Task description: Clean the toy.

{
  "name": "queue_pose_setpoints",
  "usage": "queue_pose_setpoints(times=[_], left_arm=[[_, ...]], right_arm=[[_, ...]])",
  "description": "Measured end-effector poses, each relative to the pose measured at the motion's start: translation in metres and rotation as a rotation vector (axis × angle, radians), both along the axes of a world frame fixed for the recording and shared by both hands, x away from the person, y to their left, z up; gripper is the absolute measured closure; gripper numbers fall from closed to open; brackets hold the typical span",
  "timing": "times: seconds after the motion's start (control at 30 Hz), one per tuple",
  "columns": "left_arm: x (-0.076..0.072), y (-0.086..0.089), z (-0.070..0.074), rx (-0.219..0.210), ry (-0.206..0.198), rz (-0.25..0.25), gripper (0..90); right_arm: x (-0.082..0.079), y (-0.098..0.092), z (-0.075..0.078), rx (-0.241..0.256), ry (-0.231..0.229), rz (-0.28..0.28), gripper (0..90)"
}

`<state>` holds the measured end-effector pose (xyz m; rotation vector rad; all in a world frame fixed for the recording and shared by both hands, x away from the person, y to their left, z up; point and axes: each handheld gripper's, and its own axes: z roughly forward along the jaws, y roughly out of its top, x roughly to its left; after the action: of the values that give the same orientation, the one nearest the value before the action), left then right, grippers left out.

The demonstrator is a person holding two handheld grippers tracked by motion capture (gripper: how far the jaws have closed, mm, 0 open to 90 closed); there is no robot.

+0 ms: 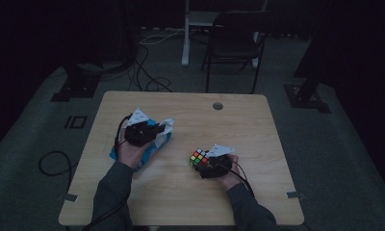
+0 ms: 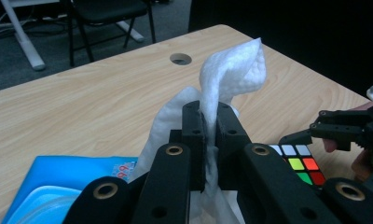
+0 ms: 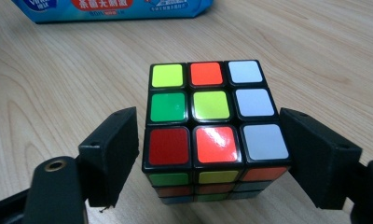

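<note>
— What has the left gripper (image 2: 210,135) got?

— Its two black jaws are pinched together on a white, dimpled paper tissue (image 2: 231,70), which stands up out of them in a soft peak. Below, the tissue trails toward the blue plastic tissue pack (image 2: 77,170) lying flat on the pale wooden table (image 2: 82,107). In the high view that gripper (image 1: 154,131) sits right over the pack (image 1: 149,151), on the table's left half.

— And the right one?

— The right gripper (image 3: 208,154) has its jaws spread to either side of a scrambled, black-framed puzzle cube with coloured stickers (image 3: 212,116). The right-hand jaw looks to be touching the cube's side; the left-hand jaw seems to stand just off it (the angle makes that gap hard to judge), so I'd call it bracketing, not clamping. The cube rests on the table, top face showing a white column toward one jaw.

— How do the two lie to each other?

— From above, the cube (image 1: 199,157) is near the table's middle, to the right of the pack and a little nearer the person. So from the left gripper the cube lies rightward and slightly back toward the body; the left gripper view shows it low at the right edge (image 2: 299,163), with the other gripper beside it.

— Next move, you think?

— Probably carrying the tissue across to the cube. The tissue's long axis runs upward from the jaws, so its free end would have to tip over to reach a face.
</note>
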<state>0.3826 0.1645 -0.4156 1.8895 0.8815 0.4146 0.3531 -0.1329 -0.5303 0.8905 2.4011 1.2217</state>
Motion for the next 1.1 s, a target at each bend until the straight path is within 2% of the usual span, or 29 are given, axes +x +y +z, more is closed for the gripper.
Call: queue_pose_setpoints(times=[0.33, 0.77, 0.87, 1.1], left_arm=[[-0.003, -0.008, -0.004, -0.020, 0.006, -0.032, 86.2], [-0.005, -0.020, -0.009, -0.018, 0.011, -0.068, 86.1], [-0.006, -0.023, -0.011, -0.016, 0.015, -0.079, 86.0], [-0.006, -0.030, -0.015, -0.012, 0.024, -0.098, 86.0]], right_arm=[[0.000, 0.000, -0.004, -0.026, -0.006, -0.004, 31.5], [-0.001, -0.002, -0.009, -0.024, 0.003, -0.006, 32.7], [-0.002, -0.002, -0.009, -0.027, -0.013, -0.001, 33.5], [-0.001, -0.002, -0.010, -0.016, -0.011, -0.001, 33.7]])
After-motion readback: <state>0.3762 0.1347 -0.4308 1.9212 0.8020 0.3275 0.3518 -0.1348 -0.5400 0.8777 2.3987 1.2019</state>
